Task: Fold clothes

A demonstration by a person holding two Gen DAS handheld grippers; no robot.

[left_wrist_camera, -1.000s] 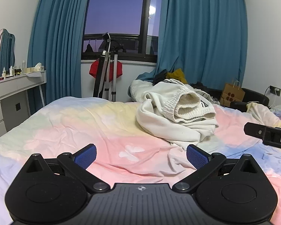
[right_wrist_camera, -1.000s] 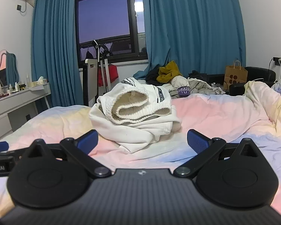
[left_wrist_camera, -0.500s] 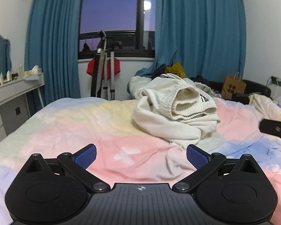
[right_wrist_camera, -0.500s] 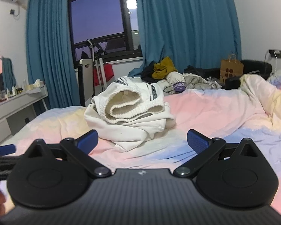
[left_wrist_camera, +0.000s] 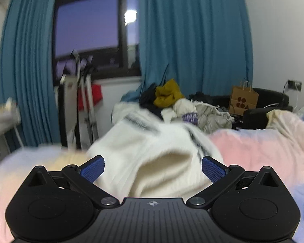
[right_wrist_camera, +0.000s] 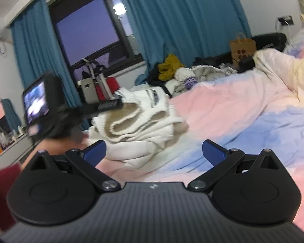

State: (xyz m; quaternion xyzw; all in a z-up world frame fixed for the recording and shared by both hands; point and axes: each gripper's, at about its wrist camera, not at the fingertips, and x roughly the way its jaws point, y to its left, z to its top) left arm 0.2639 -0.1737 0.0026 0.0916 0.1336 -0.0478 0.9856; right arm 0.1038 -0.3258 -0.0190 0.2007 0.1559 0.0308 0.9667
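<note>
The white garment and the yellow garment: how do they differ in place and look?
The white garment lies on the pastel bed cover, near both grippers; the yellow garment sits beyond the bed, in a clothes pile by the curtain. The white one has dark stripes; the yellow one looks plain. Both are crumpled, not folded.

Left black two-finger tool (left_wrist_camera: 153, 167): jaws spread wide, blue pads apart, held level.
Right black two-finger tool (right_wrist_camera: 154, 150): jaws spread wide, tilted, nothing between pads.

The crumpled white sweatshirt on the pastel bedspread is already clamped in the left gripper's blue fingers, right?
Not clamped. In the left wrist view the left gripper stands wide open, its blue fingers either side of the crumpled white sweatshirt, which lies on the pastel bedspread.
</note>
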